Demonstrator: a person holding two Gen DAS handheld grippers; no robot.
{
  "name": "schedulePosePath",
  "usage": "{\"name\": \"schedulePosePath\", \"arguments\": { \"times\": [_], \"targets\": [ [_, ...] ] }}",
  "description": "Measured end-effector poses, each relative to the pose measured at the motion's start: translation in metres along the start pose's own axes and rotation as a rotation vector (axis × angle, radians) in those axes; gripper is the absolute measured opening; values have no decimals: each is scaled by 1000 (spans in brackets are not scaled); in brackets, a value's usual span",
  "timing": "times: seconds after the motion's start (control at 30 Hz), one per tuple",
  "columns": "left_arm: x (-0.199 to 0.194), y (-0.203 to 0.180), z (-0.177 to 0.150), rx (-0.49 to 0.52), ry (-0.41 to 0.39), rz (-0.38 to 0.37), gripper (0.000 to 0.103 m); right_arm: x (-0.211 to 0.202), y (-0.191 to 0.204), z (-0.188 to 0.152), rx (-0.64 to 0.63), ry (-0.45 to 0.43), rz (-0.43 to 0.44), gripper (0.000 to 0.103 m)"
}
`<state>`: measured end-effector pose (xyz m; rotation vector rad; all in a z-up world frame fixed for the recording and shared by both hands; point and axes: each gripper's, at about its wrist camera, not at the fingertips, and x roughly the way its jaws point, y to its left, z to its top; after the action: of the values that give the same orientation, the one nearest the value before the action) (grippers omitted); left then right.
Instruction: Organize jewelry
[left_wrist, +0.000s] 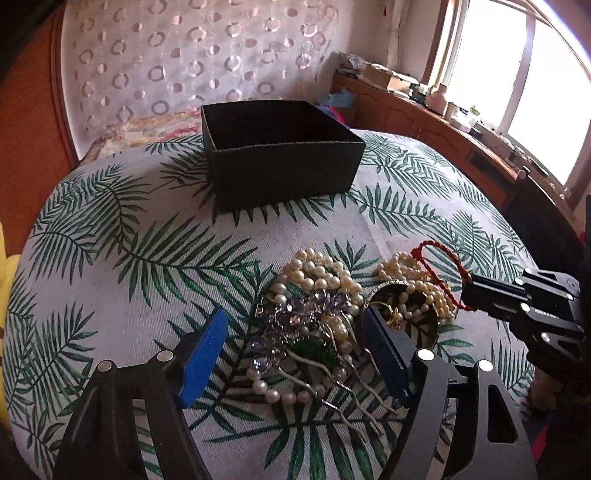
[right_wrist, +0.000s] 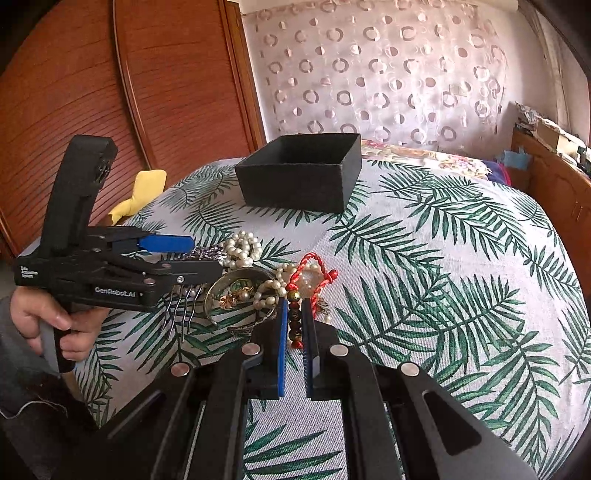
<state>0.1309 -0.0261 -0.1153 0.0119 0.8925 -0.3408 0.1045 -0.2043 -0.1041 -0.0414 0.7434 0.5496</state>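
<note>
A heap of jewelry lies on a palm-leaf cloth (left_wrist: 129, 258): pearl strands (left_wrist: 321, 273), a purple crystal hair comb (left_wrist: 306, 317) and a round bangle (left_wrist: 402, 306). My left gripper (left_wrist: 295, 314) is open, its blue pads on either side of the comb without pressing it. My right gripper (right_wrist: 295, 301) is shut on a red cord bracelet (right_wrist: 310, 269) with dark beads, at the heap's right edge. The same grip shows in the left wrist view, right gripper (left_wrist: 469, 295) holding the red cord (left_wrist: 439, 266). An open black box (left_wrist: 284, 177) stands beyond the heap, its inside hidden.
A person's hand (right_wrist: 44, 317) holds the left gripper's handle (right_wrist: 59, 347). A yellow cloth (right_wrist: 144, 192) lies at the cloth's left edge by a wooden wardrobe (right_wrist: 110, 92). A cluttered wooden dresser (left_wrist: 424, 114) runs under the window on the right. A patterned curtain (right_wrist: 369, 74) hangs behind.
</note>
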Motion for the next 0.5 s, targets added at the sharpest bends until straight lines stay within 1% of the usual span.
{"name": "schedulePosePath", "arguments": {
  "times": [0.07,0.13,0.17,0.2,0.37,0.5],
  "targets": [
    [0,0,0,-5,1,2,71,0,0,0,1,-1,3,8],
    [-1,-1,0,-2,0,-1,61,0,-1,-1,4,-5,7,8],
    [-2,-2,-1,5,1,2,58,-1,-1,-1,5,-7,7,8],
    [-3,-2,-2,5,0,-7,52,0,-1,-1,7,-8,9,8],
    [-7,-3,-7,0,-5,-20,51,-1,-2,-1,5,-10,6,8],
    [-15,0,-8,-11,-26,-17,51,-1,-1,-1,-3,-10,-2,8]
  ]
}}
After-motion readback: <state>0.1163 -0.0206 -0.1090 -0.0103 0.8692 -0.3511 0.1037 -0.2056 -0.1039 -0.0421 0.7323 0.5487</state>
